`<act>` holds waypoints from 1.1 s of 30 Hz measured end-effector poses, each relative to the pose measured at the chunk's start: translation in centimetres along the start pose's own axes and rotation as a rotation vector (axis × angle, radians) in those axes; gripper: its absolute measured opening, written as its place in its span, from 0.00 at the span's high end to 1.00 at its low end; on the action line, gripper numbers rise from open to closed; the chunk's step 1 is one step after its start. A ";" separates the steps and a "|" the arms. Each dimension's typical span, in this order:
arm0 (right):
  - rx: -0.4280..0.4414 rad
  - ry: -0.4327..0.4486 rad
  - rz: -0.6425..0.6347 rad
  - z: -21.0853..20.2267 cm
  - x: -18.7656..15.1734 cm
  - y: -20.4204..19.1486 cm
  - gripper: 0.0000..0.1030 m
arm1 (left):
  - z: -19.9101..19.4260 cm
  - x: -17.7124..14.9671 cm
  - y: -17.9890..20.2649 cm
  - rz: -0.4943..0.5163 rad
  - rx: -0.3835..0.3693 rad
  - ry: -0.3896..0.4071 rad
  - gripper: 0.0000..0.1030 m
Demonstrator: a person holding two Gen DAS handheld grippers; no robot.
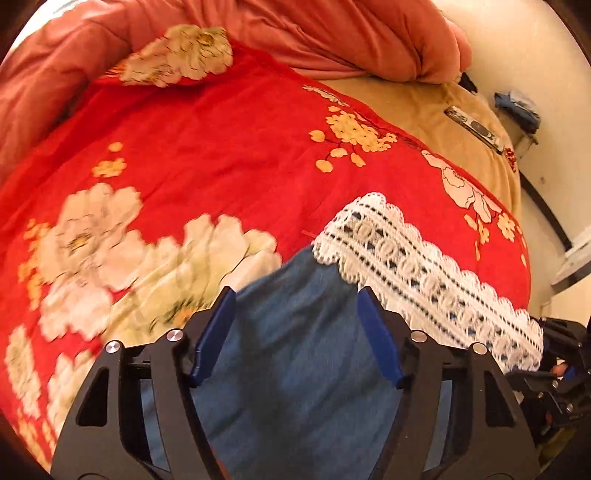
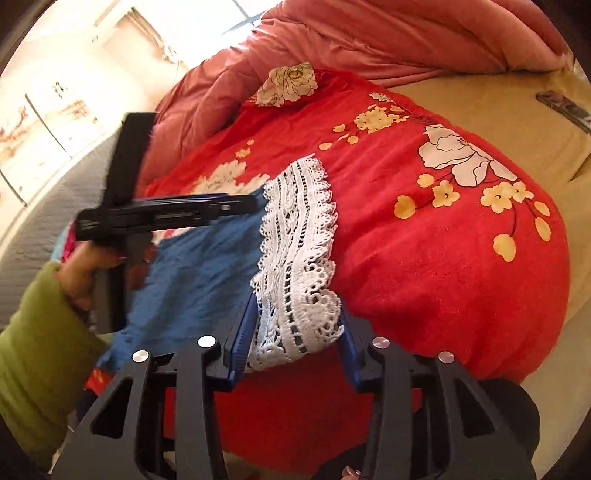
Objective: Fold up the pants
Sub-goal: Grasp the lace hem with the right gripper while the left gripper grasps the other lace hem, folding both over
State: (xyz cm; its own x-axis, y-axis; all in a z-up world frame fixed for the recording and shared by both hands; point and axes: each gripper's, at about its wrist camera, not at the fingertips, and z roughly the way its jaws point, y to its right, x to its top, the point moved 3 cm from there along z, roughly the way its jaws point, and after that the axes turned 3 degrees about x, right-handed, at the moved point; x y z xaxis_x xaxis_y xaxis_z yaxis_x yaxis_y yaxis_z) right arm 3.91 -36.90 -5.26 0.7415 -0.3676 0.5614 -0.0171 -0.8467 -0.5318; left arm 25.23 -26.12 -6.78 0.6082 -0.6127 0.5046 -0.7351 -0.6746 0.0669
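Note:
The pants are blue denim [image 1: 295, 332] with a white lace hem [image 1: 413, 258], lying on a red floral blanket [image 1: 229, 155]. My left gripper [image 1: 297, 295] is open, its blue fingers [image 1: 214, 336] spread above the denim near the lace. In the right wrist view the denim [image 2: 199, 266] and lace hem [image 2: 299, 266] lie on the blanket [image 2: 443, 258]. My right gripper [image 2: 297, 321] is open with the lace end between its fingers [image 2: 242, 343]. The left gripper [image 2: 243, 201] shows there from the side, over the far edge of the denim.
A pink quilt [image 1: 332, 33] is bunched at the far side of the bed. A tan sheet [image 1: 424, 103] with a dark flat device [image 1: 474, 127] lies far right. A small table [image 1: 517, 110] stands by the wall. A green-sleeved arm [image 2: 40, 350] holds the left gripper.

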 end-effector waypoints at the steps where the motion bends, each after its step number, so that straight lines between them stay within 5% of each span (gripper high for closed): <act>1: 0.010 0.002 0.002 0.0 0.1 0.0 0.62 | 0.4 0.4 -0.1 0.009 -0.020 0.005 0.43; 12: 0.065 -0.032 0.044 2.4 0.7 0.6 0.61 | 3.2 1.4 0.9 -0.006 -0.334 0.006 0.48; 14: 0.071 -0.032 0.049 2.5 0.8 0.5 0.61 | 3.3 1.4 0.9 -0.025 -0.340 0.004 0.50; 18: 0.088 -0.027 0.025 2.8 1.0 -0.2 0.78 | 3.3 1.6 -0.3 -0.128 -0.310 0.006 0.81; 25: 0.101 0.041 -0.086 1.0 2.0 -4.1 0.79 | -0.6 1.1 -1.2 -0.157 -0.369 0.103 0.88; 33: 0.159 0.060 -0.334 0.6 2.4 -13.7 0.79 | -8.5 -2.3 -6.4 -0.273 -0.422 0.277 0.88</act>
State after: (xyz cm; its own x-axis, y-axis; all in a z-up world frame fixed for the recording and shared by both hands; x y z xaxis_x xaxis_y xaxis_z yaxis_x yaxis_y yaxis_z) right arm 6.31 -25.92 3.01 0.6482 -0.1070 0.7539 0.3266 -0.8553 -0.4022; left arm 25.98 -16.91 -0.99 0.7333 -0.2704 0.6238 -0.6530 -0.5358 0.5353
